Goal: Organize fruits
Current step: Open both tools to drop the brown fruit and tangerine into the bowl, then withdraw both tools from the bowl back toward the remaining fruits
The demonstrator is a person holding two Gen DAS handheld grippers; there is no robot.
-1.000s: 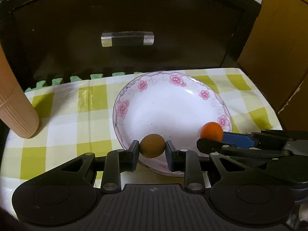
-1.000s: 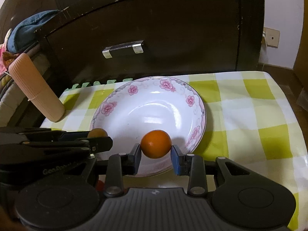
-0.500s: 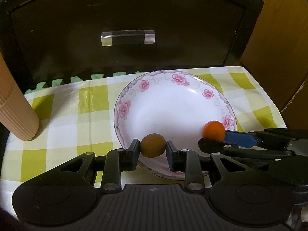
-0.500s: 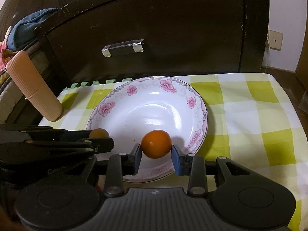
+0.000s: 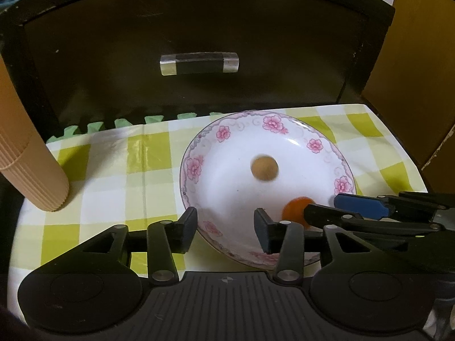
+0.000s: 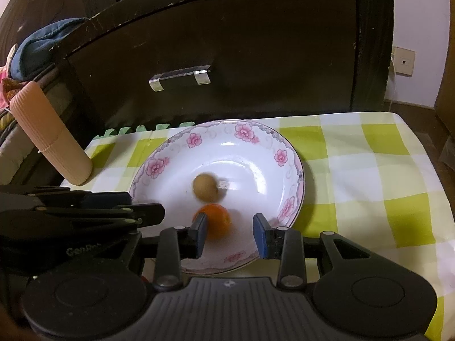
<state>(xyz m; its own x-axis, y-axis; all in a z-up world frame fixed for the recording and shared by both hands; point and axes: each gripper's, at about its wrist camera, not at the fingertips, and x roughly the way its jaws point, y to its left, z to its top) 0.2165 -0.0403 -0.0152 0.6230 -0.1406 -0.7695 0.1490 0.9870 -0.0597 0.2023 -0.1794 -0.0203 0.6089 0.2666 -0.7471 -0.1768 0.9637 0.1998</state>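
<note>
A white plate with pink flowers [image 5: 196, 167] [image 6: 293, 176] sits on the checked cloth. A small brown fruit [image 5: 264, 168] [image 6: 205, 187] lies blurred near the plate's middle. An orange fruit [image 5: 295, 209] [image 6: 217, 223] lies blurred in the plate's near part, beside the right gripper's left finger. My left gripper [image 5: 225, 227] is open and empty over the plate's near rim. My right gripper [image 6: 229, 234] is open and empty over the plate's near rim; it also shows at the right of the left wrist view [image 5: 341, 209].
A ribbed peach cylinder [image 5: 31, 167] [image 6: 51, 136] stands at the cloth's left edge. A dark cabinet with a clear handle [image 5: 199, 64] [image 6: 180, 76] rises right behind the table. The yellow-green cloth [image 6: 369, 170] extends to the right of the plate.
Both grippers have opened. The brown fruit has dropped from the left gripper and the orange fruit from the right gripper; both now lie in the plate, still moving.
</note>
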